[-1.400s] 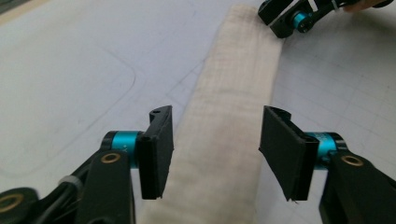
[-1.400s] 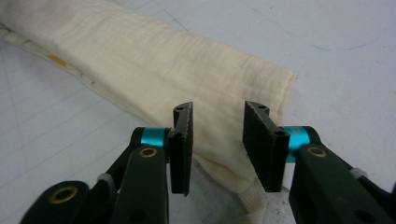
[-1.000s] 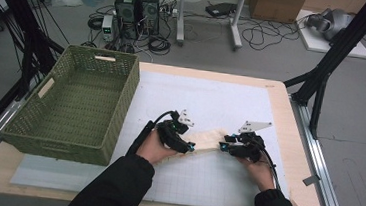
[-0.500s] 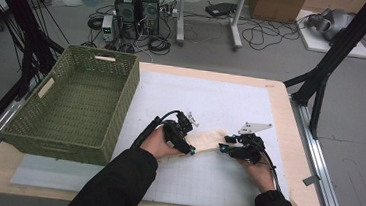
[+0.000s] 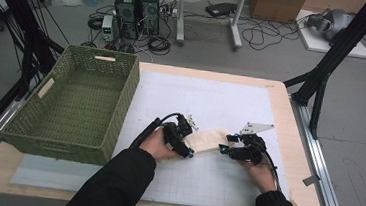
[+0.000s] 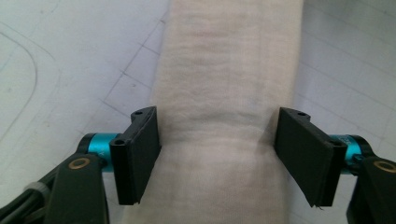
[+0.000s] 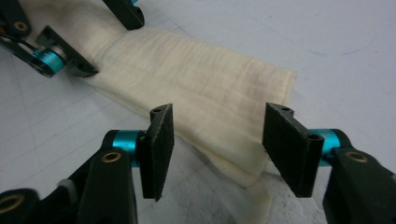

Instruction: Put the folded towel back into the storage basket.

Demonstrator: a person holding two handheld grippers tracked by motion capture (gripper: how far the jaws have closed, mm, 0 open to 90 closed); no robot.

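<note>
Cloth (image 5: 208,138), cream and folded into a strip, lies flat mid-mat between both hands. Left gripper (image 6: 215,154) spreads wide, straddling both long edges; right gripper (image 7: 218,149) gapes over the end fold. Green basket (image 5: 73,103) stands well apart leftward.
</note>
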